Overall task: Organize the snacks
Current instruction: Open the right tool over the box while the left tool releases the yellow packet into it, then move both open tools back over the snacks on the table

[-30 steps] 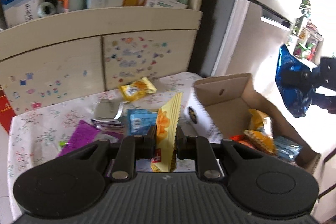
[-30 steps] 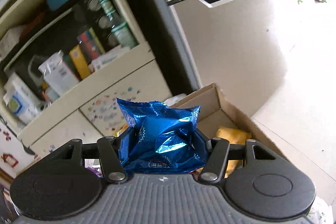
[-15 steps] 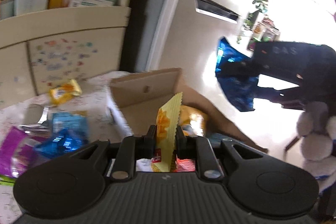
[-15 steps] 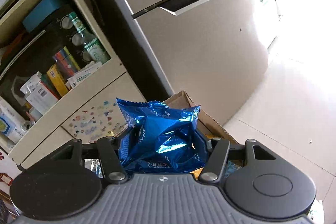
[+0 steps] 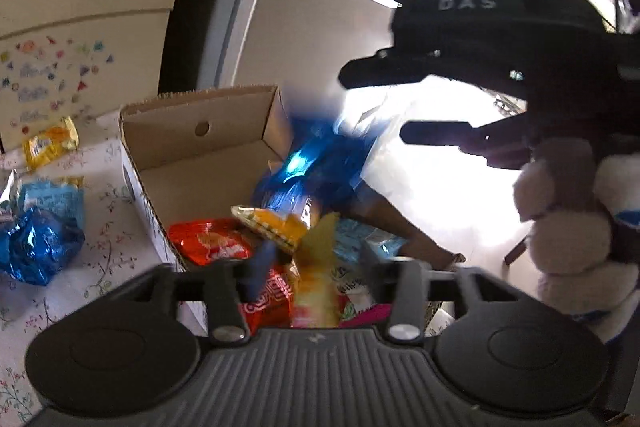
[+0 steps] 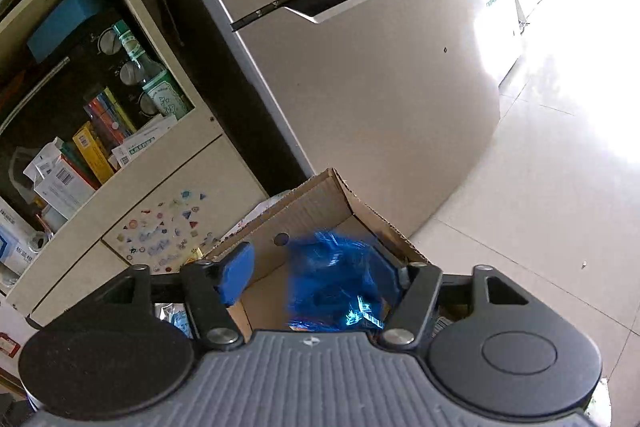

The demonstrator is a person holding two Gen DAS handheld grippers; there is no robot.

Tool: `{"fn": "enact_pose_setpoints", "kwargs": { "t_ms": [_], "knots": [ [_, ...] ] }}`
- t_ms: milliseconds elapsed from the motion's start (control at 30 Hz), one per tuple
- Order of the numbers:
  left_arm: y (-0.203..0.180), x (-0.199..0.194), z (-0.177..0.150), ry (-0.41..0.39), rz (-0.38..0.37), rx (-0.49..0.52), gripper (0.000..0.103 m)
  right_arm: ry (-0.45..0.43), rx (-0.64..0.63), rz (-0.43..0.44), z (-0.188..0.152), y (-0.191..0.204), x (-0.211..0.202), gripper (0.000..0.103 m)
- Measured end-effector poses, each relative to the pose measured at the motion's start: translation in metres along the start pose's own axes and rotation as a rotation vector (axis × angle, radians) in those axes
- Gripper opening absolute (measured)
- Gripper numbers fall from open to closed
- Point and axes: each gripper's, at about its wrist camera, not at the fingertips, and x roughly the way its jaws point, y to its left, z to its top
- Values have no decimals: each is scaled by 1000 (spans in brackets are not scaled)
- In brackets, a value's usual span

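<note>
My left gripper (image 5: 318, 263) hangs over the open cardboard box (image 5: 200, 131), and its jaws are opening. A yellow snack packet (image 5: 320, 295) shows blurred between them, loose from both pads and dropping. My right gripper (image 6: 320, 269) is above the same box (image 6: 320, 203) with its jaws opening too. The blue foil bag (image 6: 336, 279) is a blur between its fingers, free of the left pad (image 6: 236, 275). In the left wrist view the blue bag (image 5: 316, 167) falls at the box's far side, below the spread right gripper (image 5: 384, 103).
The box holds a red packet (image 5: 212, 239) and an orange packet (image 5: 276, 223). On the flowered tablecloth (image 5: 112, 247) lie another blue foil bag (image 5: 36, 243), a light blue packet (image 5: 52, 195) and a yellow packet (image 5: 50, 143). A fridge (image 6: 360, 87) and a shelf cabinet (image 6: 120, 131) stand behind. A fluffy sleeve (image 5: 560, 227) is at right.
The left gripper swung from the table to over the box and let go of the yellow packet. The right gripper spread its fingers and the blue bag is dropping out.
</note>
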Motion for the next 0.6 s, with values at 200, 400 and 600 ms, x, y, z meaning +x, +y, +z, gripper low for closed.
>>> {"fn": "enact_pose_setpoints", "kwargs": {
  "t_ms": [200, 400, 600],
  "knots": [
    [7, -12, 10, -41, 3, -17, 69, -3, 13, 5, 0, -1, 0, 78],
    [21, -19, 12, -30, 65, -52, 70, 7, -9, 37, -3, 6, 2, 80],
    [42, -36, 14, -25, 117, -110, 74, 25, -55, 90, -7, 22, 6, 82]
  ]
}}
